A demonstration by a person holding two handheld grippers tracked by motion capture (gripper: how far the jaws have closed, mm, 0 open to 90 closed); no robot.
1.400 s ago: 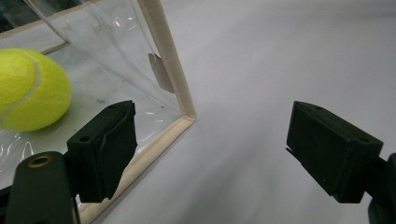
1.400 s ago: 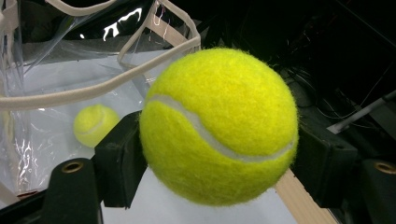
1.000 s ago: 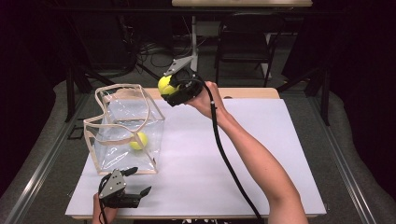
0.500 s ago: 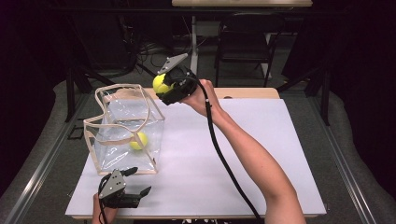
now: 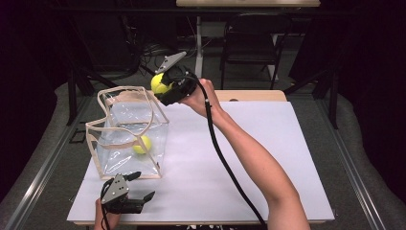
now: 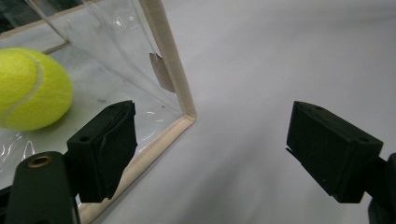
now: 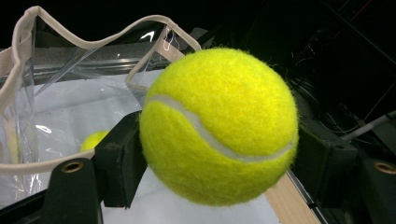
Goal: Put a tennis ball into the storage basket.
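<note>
R gripper [image 5: 165, 86] is clamped on a tennis ball [image 5: 158, 82], jaws tight on both sides, held in the air just past the far right corner of the clear bag [image 5: 128, 136]. Vs a sec ago it has drifted a bit left, toward the bag's rim; grip unchanged. A 2nd ball [image 5: 142, 144] lies inside the bag, same spot. L gripper [image 5: 135, 188] hasn't moved: rests on the white table [image 5: 268, 158] near the bag's front corner, jaws wide apart, nothing between them.

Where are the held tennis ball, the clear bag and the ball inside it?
Held tennis ball [image 7: 218, 126], right gripper view, felt just beside the seam.
Clear bag [image 5: 125, 90], high view, far top rim.
Ball inside the bag [image 5: 142, 144], high view, its middle.
</note>
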